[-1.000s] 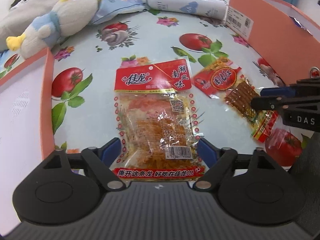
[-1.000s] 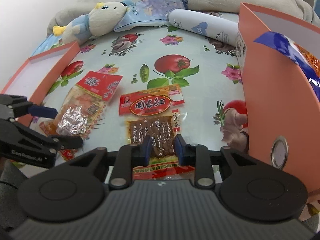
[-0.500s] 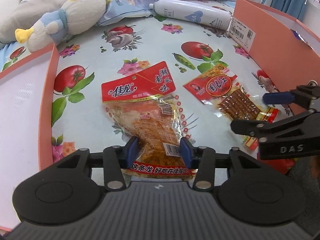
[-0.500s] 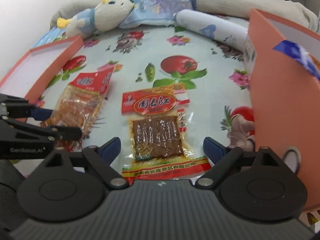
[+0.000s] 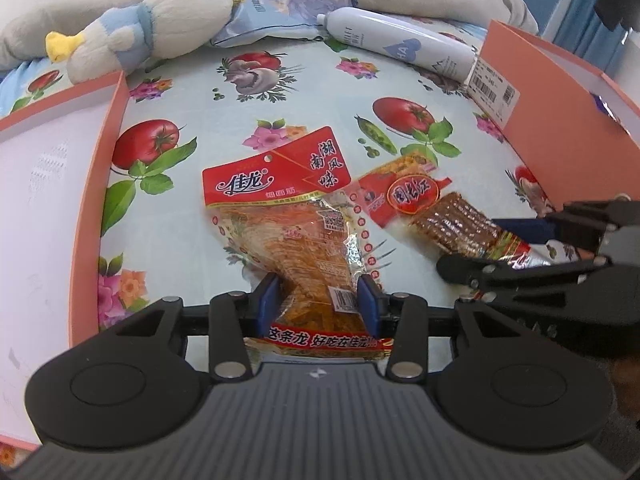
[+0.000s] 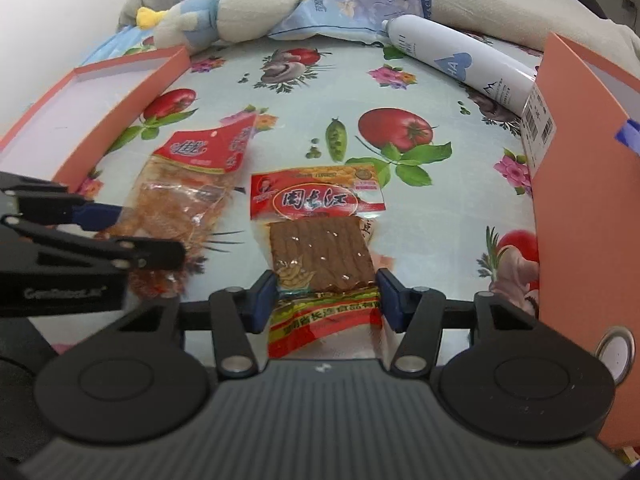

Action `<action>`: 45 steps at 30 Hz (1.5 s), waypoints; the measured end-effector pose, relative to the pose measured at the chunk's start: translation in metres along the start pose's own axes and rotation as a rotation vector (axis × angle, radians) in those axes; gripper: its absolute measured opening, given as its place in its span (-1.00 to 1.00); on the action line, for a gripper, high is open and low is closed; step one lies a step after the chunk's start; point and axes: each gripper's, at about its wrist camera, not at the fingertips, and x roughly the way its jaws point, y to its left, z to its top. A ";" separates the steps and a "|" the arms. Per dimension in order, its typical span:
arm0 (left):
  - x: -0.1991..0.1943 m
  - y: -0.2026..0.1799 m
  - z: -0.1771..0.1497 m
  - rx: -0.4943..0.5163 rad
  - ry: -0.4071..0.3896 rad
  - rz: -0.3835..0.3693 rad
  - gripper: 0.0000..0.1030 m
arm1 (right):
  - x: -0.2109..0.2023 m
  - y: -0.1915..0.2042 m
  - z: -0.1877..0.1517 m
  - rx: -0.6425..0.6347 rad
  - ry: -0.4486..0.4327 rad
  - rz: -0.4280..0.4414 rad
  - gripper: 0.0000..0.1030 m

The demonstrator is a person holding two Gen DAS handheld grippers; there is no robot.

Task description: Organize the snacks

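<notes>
An orange-filled snack packet with a red header (image 5: 280, 220) lies on the fruit-print tablecloth. My left gripper (image 5: 318, 300) is closing on its near end, and the blue pads press the crumpled film from both sides. To its right lies a brown-strip snack packet (image 6: 316, 248) with a red label. My right gripper (image 6: 326, 300) is closing on that packet's near end, pads against its curled edges. In the right wrist view the left gripper (image 6: 140, 236) shows at the left on the orange packet (image 6: 188, 196). In the left wrist view the right gripper (image 5: 480, 248) shows at the right on the brown packet (image 5: 412, 196).
A shallow orange box lid (image 5: 116, 160) lies at the left. A taller orange box (image 5: 540, 100) stands at the right, holding a blue-edged packet. At the back are a plush bird (image 5: 160, 20), a blue pouch (image 5: 288, 4), a white bottle (image 5: 400, 44) and bedding.
Left jaws went from wide apart to squeezing the orange packet, which crumpled and turned. Right jaws opened wide off the brown packet, then closed in on its edges again.
</notes>
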 end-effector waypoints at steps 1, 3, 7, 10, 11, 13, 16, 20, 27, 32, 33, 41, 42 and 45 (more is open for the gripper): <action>0.000 0.001 0.000 -0.006 -0.002 -0.001 -0.08 | 0.000 0.001 0.000 0.005 -0.004 -0.003 0.07; -0.001 0.003 0.000 -0.022 -0.003 -0.007 -0.10 | -0.001 -0.001 0.001 0.028 -0.008 -0.004 0.07; -0.005 0.008 0.001 -0.063 -0.004 -0.018 -0.12 | -0.005 0.000 0.001 0.056 -0.011 -0.019 0.07; -0.011 0.011 0.003 -0.082 -0.015 -0.021 -0.13 | -0.012 0.000 0.002 0.077 -0.012 -0.021 0.07; -0.013 0.011 0.004 -0.087 -0.016 -0.022 -0.13 | -0.014 0.000 0.003 0.087 -0.014 -0.024 0.07; -0.018 0.011 0.007 -0.097 -0.016 -0.025 -0.13 | -0.021 -0.001 0.005 0.103 -0.021 -0.030 0.07; -0.027 0.009 0.012 -0.109 -0.021 -0.034 -0.13 | -0.032 -0.001 0.008 0.101 -0.034 -0.036 0.06; -0.040 0.006 0.021 -0.115 -0.024 -0.049 -0.13 | -0.048 -0.004 0.014 0.134 -0.059 -0.040 0.06; -0.063 0.004 0.037 -0.156 -0.047 -0.082 -0.13 | -0.071 -0.007 0.024 0.151 -0.106 -0.050 0.06; -0.080 0.000 0.050 -0.164 -0.072 -0.089 -0.13 | -0.092 -0.014 0.035 0.179 -0.138 -0.054 0.06; -0.083 0.000 0.054 -0.169 -0.076 -0.096 -0.13 | -0.097 -0.015 0.038 0.183 -0.146 -0.057 0.06; -0.117 -0.012 0.084 -0.161 -0.161 -0.127 -0.12 | -0.133 -0.029 0.060 0.214 -0.219 -0.072 0.06; -0.121 -0.014 0.089 -0.156 -0.172 -0.128 -0.12 | -0.137 -0.031 0.063 0.218 -0.232 -0.073 0.06; -0.130 -0.020 0.102 -0.146 -0.197 -0.138 -0.12 | -0.148 -0.038 0.070 0.225 -0.265 -0.085 0.06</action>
